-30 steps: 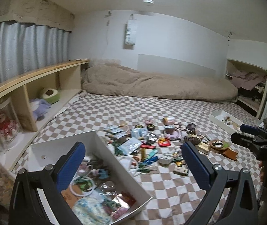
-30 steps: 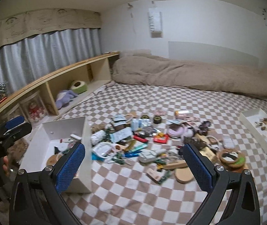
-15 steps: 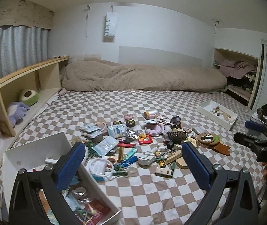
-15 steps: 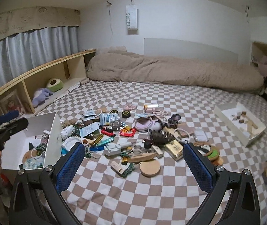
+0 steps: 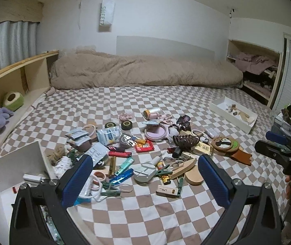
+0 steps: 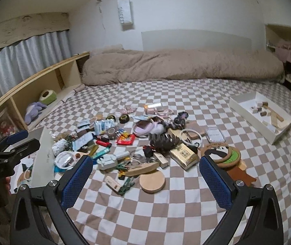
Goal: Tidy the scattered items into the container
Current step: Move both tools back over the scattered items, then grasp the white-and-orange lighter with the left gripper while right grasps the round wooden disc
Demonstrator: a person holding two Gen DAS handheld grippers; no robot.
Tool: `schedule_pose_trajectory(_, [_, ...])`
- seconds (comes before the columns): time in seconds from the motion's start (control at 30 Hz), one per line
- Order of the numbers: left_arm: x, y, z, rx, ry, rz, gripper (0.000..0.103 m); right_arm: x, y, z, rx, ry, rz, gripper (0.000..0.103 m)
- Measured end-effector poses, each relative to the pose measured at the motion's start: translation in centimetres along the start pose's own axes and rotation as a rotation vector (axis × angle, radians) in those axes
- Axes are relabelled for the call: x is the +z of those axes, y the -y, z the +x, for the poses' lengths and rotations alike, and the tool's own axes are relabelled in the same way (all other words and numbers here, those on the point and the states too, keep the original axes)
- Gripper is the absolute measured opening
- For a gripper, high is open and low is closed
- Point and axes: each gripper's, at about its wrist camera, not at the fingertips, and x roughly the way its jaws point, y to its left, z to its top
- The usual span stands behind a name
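Observation:
A pile of small scattered items (image 5: 145,151) lies on the checkered bed cover; it also shows in the right wrist view (image 6: 137,145). It includes a round wooden disc (image 6: 152,181), a gold box (image 6: 184,153), a panda coaster (image 6: 221,153) and a pink ring case (image 5: 156,131). A white container (image 5: 12,163) stands at the pile's left, with items inside; its wall shows in the right wrist view (image 6: 43,155). My left gripper (image 5: 145,179) is open and empty above the pile's near edge. My right gripper (image 6: 145,179) is open and empty above the disc.
A white tray (image 6: 262,116) with wooden bits lies at the right. A rolled beige duvet (image 5: 145,71) lies at the back. A wooden shelf (image 5: 12,81) with plush toys runs along the left. Open cupboards stand at the right.
Both grippers have swung to the right and moved closer to the pile. The white container has slid toward the left edge of both views. Both grippers stay open.

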Motion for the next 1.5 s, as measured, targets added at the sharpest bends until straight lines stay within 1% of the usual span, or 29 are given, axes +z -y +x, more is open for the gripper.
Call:
schedule_pose_trajectory(0.17, [-0.6,0.4,3.1,-0.011,-0.058,0.007,0.103,-0.6,1.3,2.6,-0.011,-0.040,0.038,0.103])
schedule_pose_trajectory(0.23, [-1.1,0.6,4.6,-0.016,-0.096,0.008,0.103,-0.8,1.9,3.7,-0.003,-0.056,0.062,0.103])
schedule_pose_trajectory(0.33, [-1.9,0.8,7.0,-0.046,-0.166,-0.009,0.103,-1.1,2.4,5.3,-0.009,-0.085,0.081,0.103])
schedule_pose_trajectory(0.43, [-2.7,1.4,9.1,-0.043,-0.219,-0.002,0.103,-1.2,2.9,6.5,-0.017,-0.105,0.096,0.103])
schedule_pose_trajectory(0.53, [-3.5,2.2,10.7,-0.045,-0.248,0.028,0.103,-1.2,3.5,8.0,-0.020,-0.124,0.123,0.103])
schedule_pose_trajectory(0.67, [-4.5,3.1,12.5,-0.094,-0.283,0.056,0.103,-1.6,4.6,10.0,0.002,-0.163,0.193,0.103])
schedule_pose_trajectory(0.77, [-5.5,3.8,13.8,-0.122,-0.303,0.088,0.103,-2.1,5.1,11.4,-0.004,-0.193,0.224,0.103])
schedule_pose_trajectory(0.9, [-7.2,4.4,15.6,-0.109,-0.346,0.145,0.103,-3.1,5.6,13.1,-0.025,-0.231,0.235,0.103])
schedule_pose_trajectory(1.07, [-9.7,4.5,17.5,-0.099,-0.396,0.191,0.103,-4.7,5.8,15.1,-0.044,-0.295,0.220,0.103])
schedule_pose_trajectory(1.17, [-10.9,4.4,18.6,-0.099,-0.430,0.211,0.103,-5.4,5.2,16.0,-0.017,-0.302,0.191,0.103])
schedule_pose_trajectory(1.23, [-11.6,4.1,19.3,-0.082,-0.446,0.217,0.103,-5.6,4.6,16.5,-0.011,-0.304,0.159,0.103])
schedule_pose_trajectory(1.37, [-11.8,3.3,19.6,-0.107,-0.452,0.186,0.103,-6.4,3.3,18.1,-0.045,-0.338,0.081,0.103])
schedule_pose_trajectory(1.5, [-12.3,3.6,19.6,-0.102,-0.438,0.216,0.103,-7.5,2.6,19.9,-0.064,-0.392,0.031,0.103])
